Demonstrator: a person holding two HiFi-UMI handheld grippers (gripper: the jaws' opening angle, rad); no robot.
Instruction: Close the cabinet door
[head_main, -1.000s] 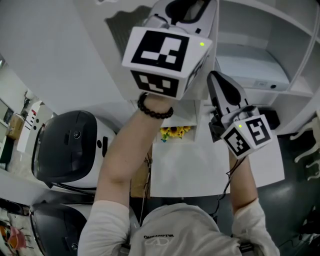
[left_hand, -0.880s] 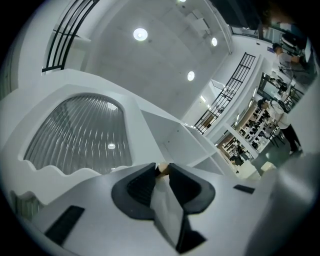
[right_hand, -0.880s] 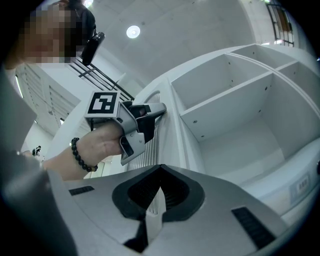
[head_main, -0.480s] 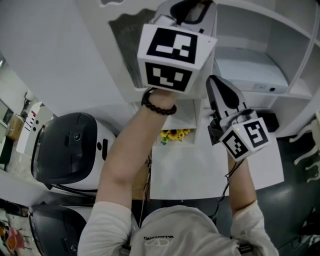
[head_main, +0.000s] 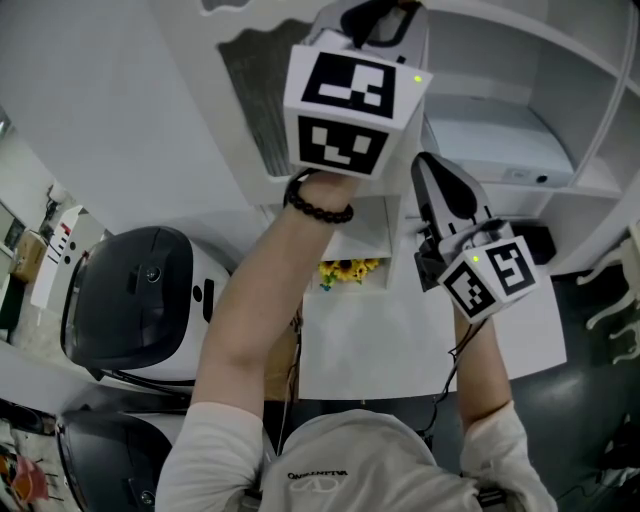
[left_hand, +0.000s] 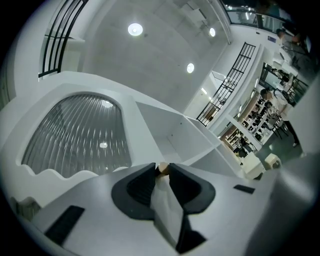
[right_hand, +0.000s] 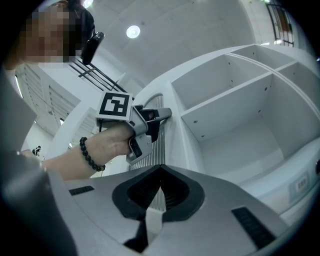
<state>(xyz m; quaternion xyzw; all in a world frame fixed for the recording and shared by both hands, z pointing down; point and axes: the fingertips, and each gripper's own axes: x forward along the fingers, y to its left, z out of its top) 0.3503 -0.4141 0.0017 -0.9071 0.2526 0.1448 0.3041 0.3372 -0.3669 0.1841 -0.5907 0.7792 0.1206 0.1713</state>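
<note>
Ribbed-glass door stands swung out from the cabinet, not yet closed: left gripper is clamped on its small knob, right gripper is pinched together and empty, so the push shut looks mostly left to do.

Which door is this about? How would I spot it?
Find the white open shelving. The cabinet door stands beside it: the only panel with ribbed glass and a wavy edge, its small knob pinched by the left gripper.
</note>
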